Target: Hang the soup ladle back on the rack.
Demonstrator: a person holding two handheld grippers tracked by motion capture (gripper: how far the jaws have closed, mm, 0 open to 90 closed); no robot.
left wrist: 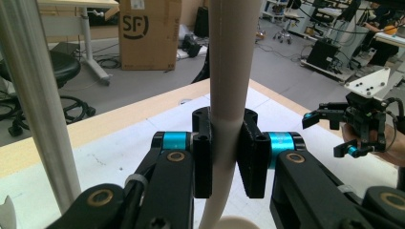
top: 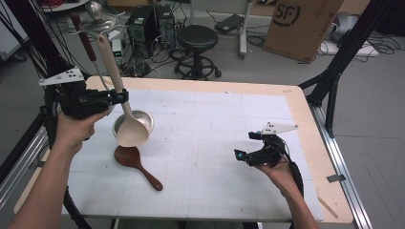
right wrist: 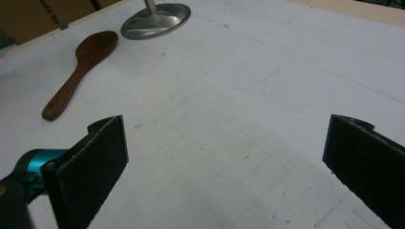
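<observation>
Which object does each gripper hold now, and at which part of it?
The left gripper holds the cream ladle by its handle, partway along. The right gripper holds nothing; its jaws stand open.

Wooden spoon (top: 136, 164) lies before the metal ladle (top: 133, 121).

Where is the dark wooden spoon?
High view: the dark wooden spoon lies flat on the table's left side, just in front of the metal bowl.

Beyond your table (top: 305, 114), at top centre, you see a black stool (top: 197, 40) on a grey floor (top: 372, 119) strewn with cables. A cardboard box (top: 301, 26) sits upper right, computer towers (top: 150, 24) upper left, and black frame legs (top: 341, 57) cross the right side.
</observation>
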